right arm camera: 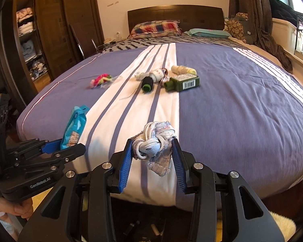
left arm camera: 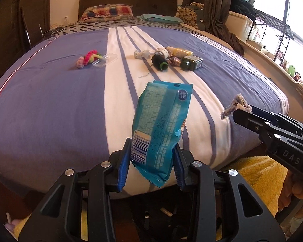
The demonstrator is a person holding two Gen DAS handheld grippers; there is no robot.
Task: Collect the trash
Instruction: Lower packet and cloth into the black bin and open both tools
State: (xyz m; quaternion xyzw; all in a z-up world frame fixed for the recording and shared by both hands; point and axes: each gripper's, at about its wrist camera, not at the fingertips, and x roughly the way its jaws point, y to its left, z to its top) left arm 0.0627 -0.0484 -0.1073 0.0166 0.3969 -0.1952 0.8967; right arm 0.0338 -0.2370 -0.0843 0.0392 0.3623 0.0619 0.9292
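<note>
Mid-task: left hand-held gripper (left arm camera: 151,157) clamped on blue wrapper (left arm camera: 161,121), right hand-held gripper (right arm camera: 151,157) clamped on rag wad (right arm camera: 153,139), both at bed (left arm camera: 50,111) foot, undumped; spool (left arm camera: 159,61), bottles left.

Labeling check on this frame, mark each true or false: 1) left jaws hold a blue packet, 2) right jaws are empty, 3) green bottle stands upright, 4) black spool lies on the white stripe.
1) True: the left gripper is shut on the blue packet.
2) False: the right gripper grips a knotted rope-and-cloth wad.
3) False: the green bottle lies on its side on the bed.
4) True: the black spool lies there.
</note>
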